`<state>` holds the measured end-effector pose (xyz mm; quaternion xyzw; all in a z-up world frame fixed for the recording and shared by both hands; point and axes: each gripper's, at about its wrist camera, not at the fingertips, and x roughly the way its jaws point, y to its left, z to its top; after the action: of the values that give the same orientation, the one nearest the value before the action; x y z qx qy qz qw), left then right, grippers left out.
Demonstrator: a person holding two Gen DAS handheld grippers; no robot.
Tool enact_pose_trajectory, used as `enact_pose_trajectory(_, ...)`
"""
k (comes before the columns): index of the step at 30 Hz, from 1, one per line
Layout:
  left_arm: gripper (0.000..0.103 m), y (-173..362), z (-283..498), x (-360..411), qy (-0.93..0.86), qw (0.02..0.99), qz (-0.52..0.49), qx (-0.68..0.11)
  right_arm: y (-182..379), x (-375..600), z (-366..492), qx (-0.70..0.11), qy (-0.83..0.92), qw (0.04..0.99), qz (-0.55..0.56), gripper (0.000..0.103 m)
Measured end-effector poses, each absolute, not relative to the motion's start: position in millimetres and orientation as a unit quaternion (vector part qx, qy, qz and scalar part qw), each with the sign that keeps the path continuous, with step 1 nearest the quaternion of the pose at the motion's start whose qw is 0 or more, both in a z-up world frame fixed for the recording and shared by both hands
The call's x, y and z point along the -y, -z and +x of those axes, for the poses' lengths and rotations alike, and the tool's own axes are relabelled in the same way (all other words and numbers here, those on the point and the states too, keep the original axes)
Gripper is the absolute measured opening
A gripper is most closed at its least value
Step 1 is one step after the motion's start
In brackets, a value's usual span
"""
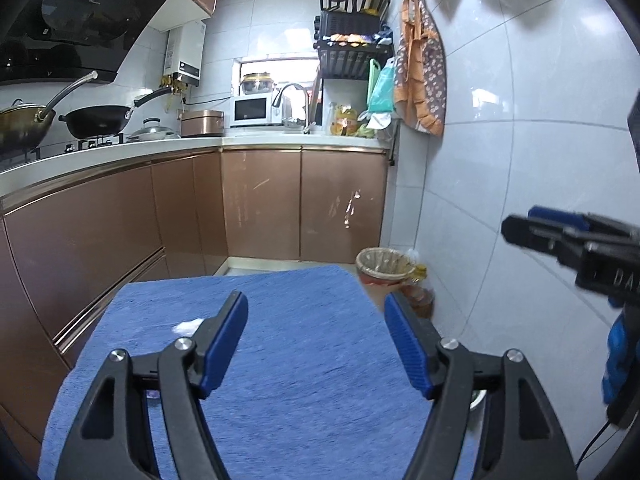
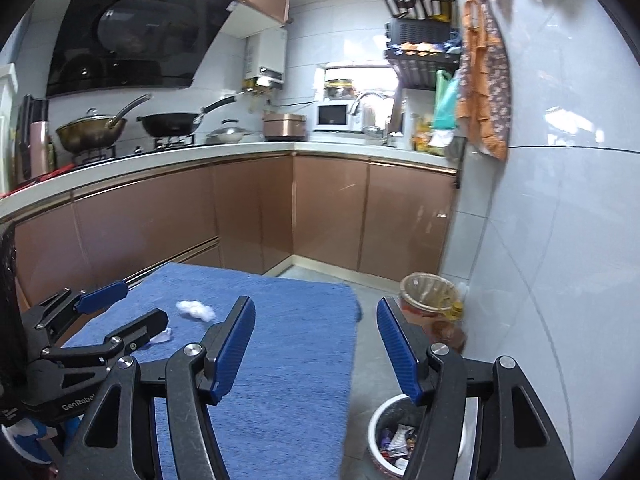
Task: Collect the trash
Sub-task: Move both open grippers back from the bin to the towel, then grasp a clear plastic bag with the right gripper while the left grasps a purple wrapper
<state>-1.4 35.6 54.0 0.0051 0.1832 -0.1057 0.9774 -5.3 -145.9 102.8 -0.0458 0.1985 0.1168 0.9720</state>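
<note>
White tissue wad [image 2: 196, 310] on table [image 2: 288, 344]: soft, light, crushable; pinch mid-bulk. Left gripper [image 1: 316, 340] and right gripper [image 2: 316, 344] both spread, empty.

Parted left tongs [image 1: 316, 316] over blue cloth [image 1: 304, 360]

Blue-covered table [image 2: 280, 344] with a crumpled white tissue [image 2: 196, 309] near its left edge and a small clear scrap [image 2: 162, 337] just nearer along the same edge. On the grey floor [image 2: 364, 364] off the right edge: a white bin [image 2: 378, 432] holding wrappers; beyond it a bag-lined basket [image 2: 430, 292].
</note>
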Motion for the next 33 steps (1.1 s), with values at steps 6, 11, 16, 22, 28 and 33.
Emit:
enact_pose_trajectory(6, 0.069, -25, 23, -78, 0.091, 0.972, 0.007, -0.217, -90, 125, 26, -0.227, -0.139, 0.963, -0.050, 0.061)
enact_pose_trajectory(11, 0.069, 9, 51, -128, 0.049, 0.965, -0.011, -0.258, -75, 106, 60, -0.254, -0.162, 0.952, -0.049, 0.061)
enact_pose_trajectory(16, 0.069, 47, 77, -181, 0.026, 0.952, -0.037, -0.301, -47, 77, 104, -0.294, -0.203, 0.933, -0.052, 0.061)
enact_pose_trajectory(22, 0.069, 78, 102, -224, 0.036, 0.941, -0.037, -0.334, -5, 27, 157, -0.341, -0.265, 0.899, -0.066, 0.061)
enact_pose_trajectory(28, 0.069, 104, 127, -237, 0.056, 0.929, -0.035, -0.365, 45, -34, 204, -0.384, -0.326, 0.859, -0.086, 0.061)
enact_pose_trajectory(33, 0.069, 121, 138, -238, 0.071, 0.920, -0.038, -0.384, 72, -62, 233, -0.406, -0.348, 0.840, -0.091, 0.061)
